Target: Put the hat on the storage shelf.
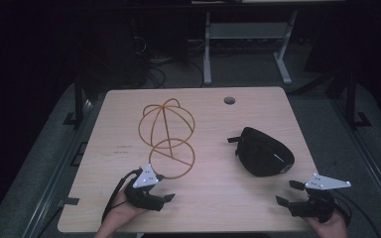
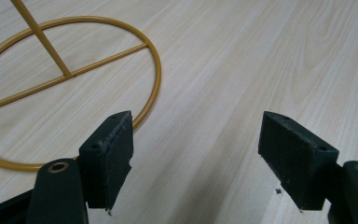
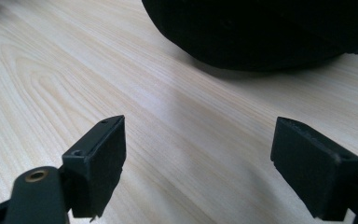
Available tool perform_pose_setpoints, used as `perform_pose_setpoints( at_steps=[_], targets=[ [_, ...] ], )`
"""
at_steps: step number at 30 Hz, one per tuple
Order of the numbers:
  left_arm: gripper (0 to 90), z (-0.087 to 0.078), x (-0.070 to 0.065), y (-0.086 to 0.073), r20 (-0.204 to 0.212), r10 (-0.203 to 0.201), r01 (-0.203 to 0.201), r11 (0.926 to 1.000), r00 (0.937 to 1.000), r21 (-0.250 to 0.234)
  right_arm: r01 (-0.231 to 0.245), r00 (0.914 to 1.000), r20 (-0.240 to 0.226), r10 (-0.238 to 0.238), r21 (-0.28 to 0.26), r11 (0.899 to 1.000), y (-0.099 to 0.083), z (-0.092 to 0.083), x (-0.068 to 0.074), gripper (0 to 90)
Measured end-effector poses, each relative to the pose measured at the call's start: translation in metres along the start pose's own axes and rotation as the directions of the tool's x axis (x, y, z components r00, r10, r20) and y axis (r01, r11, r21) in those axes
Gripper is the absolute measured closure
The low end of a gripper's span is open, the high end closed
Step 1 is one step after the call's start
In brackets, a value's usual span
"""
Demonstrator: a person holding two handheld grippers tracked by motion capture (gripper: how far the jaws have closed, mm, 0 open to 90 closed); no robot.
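A gold wire stand (image 1: 167, 131), a domed frame over a round ring base, lies on the wooden table (image 1: 213, 198) left of centre. To its right sits a black cap (image 1: 264, 151). My left gripper (image 1: 164, 188) rests near the front edge just below the stand's ring, open, with nothing between its fingers. In the left gripper view the ring (image 2: 154, 70) curves past the left jaw of that gripper (image 2: 198, 135). My right gripper (image 1: 285, 192) is at the front right, open and empty, below the cap. The right gripper view shows the cap (image 3: 261, 32) beyond that gripper (image 3: 198, 135).
A round cable hole (image 1: 229, 100) sits near the table's far edge. Beyond the table stands a white desk frame (image 1: 207, 54) with cables on the dark floor. Bare wood lies between the two grippers at the front.
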State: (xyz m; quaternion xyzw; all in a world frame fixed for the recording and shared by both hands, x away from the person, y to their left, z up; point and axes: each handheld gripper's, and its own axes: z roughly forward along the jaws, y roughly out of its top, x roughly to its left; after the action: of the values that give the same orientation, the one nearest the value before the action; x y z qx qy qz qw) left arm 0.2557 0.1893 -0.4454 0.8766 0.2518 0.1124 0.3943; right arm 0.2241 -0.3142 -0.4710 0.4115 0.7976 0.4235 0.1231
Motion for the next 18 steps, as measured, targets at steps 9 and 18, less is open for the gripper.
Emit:
perform_pose_setpoints(
  at_steps=[9,18],
  targets=[
    [26.2,-0.0010,-0.0016,0.0004,0.017,-0.006,0.006,0.9999,0.9998,-0.011,0.002,1.0000,0.005,-0.002,0.005,1.000,0.0016,0.0020,0.0025,17.4],
    [26.0,-0.0003,-0.0091,0.0084,0.037,0.009,-0.008,0.9997,0.9993,-0.024,-0.001,1.0000,0.006,0.001,0.001,1.000,0.0026,0.0030,0.0049,17.5]
  ],
)
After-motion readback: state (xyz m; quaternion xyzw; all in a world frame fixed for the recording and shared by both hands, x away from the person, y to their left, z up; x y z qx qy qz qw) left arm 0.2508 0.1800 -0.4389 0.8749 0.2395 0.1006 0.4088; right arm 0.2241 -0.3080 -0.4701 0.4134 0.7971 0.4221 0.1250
